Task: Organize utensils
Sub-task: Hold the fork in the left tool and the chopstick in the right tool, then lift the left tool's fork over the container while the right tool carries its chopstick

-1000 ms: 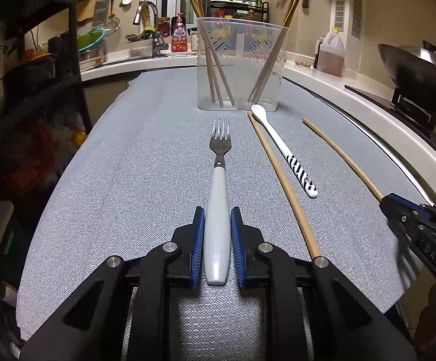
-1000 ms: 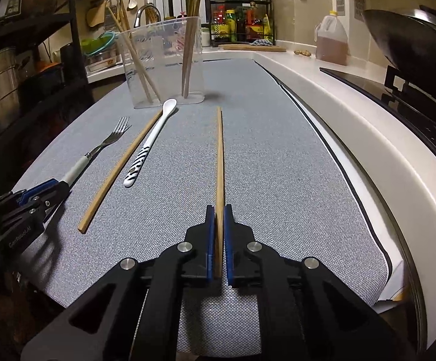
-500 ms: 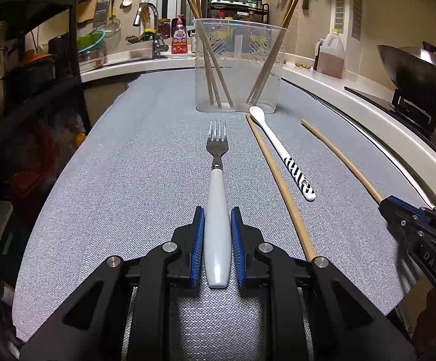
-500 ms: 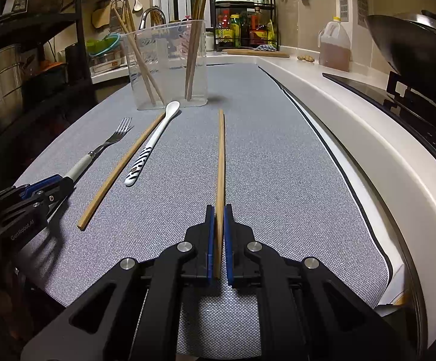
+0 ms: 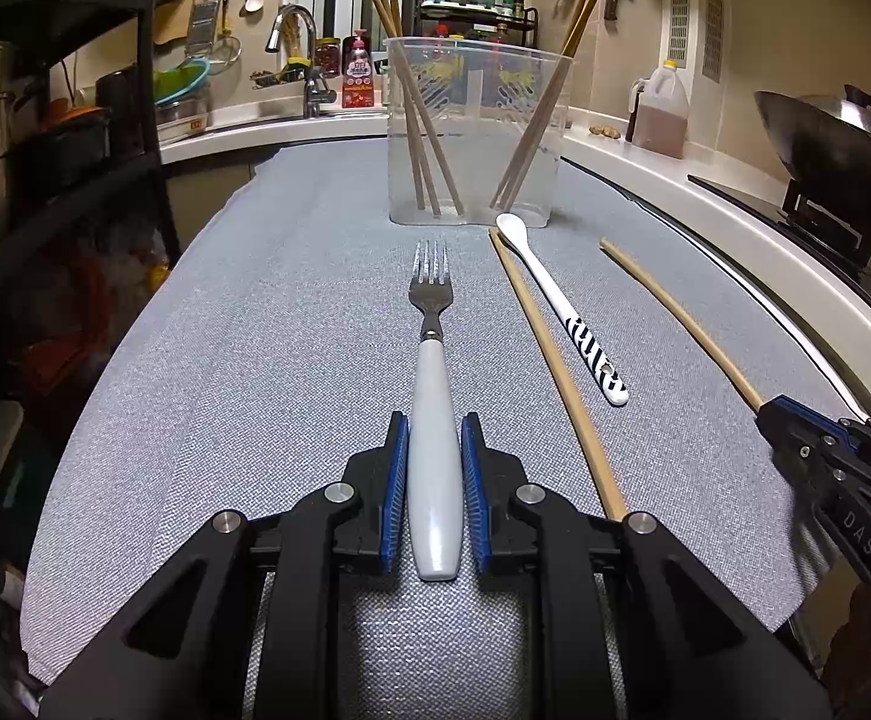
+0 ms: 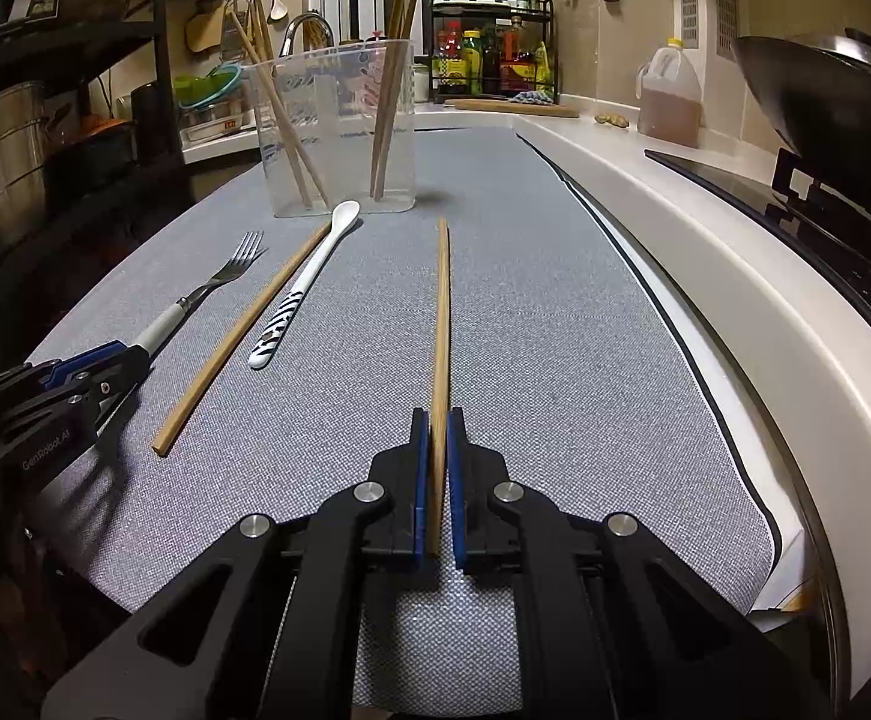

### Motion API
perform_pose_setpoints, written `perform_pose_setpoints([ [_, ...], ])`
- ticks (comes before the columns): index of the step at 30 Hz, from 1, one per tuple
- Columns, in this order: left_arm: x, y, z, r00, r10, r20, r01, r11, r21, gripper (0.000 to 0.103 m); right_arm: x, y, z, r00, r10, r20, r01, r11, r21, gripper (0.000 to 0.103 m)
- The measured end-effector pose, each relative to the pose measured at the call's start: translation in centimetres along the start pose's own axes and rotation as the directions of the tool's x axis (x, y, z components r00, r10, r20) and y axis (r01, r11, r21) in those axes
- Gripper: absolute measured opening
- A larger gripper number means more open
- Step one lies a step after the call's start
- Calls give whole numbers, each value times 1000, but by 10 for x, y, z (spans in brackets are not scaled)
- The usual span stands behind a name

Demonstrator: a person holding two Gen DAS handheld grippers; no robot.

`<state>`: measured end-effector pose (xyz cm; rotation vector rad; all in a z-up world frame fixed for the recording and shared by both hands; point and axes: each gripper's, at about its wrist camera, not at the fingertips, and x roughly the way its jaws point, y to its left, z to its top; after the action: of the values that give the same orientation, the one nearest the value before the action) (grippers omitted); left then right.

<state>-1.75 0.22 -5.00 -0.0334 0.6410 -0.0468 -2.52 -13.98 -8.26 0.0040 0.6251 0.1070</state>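
Left gripper (image 5: 434,450) clamps the fork (image 5: 433,396) handle; right gripper (image 6: 434,450) clamps a chopstick (image 6: 440,324). Both utensils lie on the mat pointing to 12 o'clock (toward the clear plastic container (image 5: 476,126), straight ahead).

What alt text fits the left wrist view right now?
The left gripper is shut on the white handle of a fork lying on a grey mat. To its right lie a chopstick and striped spoon, before a clear container of chopsticks.
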Motion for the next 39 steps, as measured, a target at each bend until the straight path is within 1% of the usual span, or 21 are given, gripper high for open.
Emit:
perform_pose_setpoints([
  [8, 1, 0, 0, 1000, -1, -1, 1, 1000, -2, 19, 0, 0, 0, 1000, -3, -2, 3, 1000, -5, 6],
  [14, 2, -1, 3, 1000, -7, -11, 7, 1000, -3, 18, 1, -1, 5, 1000, -6, -23, 6, 1000, -8, 5],
  [18, -4, -1, 5, 1000, -9, 6, 9, 1000, 2, 18, -4, -1, 9, 999, -12, -32, 12, 1000, 3, 5],
  [24, -20, 1, 9, 999, -14, 52, 13, 1000, 10, 18, -27, 0, 22, 1000, -11, 11, 11, 1000, -3, 5],
  [32, -40, 0, 21, 993, -13, 116, 9, 999, 32, 18, -59, -3, 51, 997, -8, 80, 9, 1000, -12, 5],
  [39, -51, 2, 29, 990, -30, 135, 28, 999, 18, 18, -75, -4, 75, 993, 4, 117, -1, 1000, -24, 5],
])
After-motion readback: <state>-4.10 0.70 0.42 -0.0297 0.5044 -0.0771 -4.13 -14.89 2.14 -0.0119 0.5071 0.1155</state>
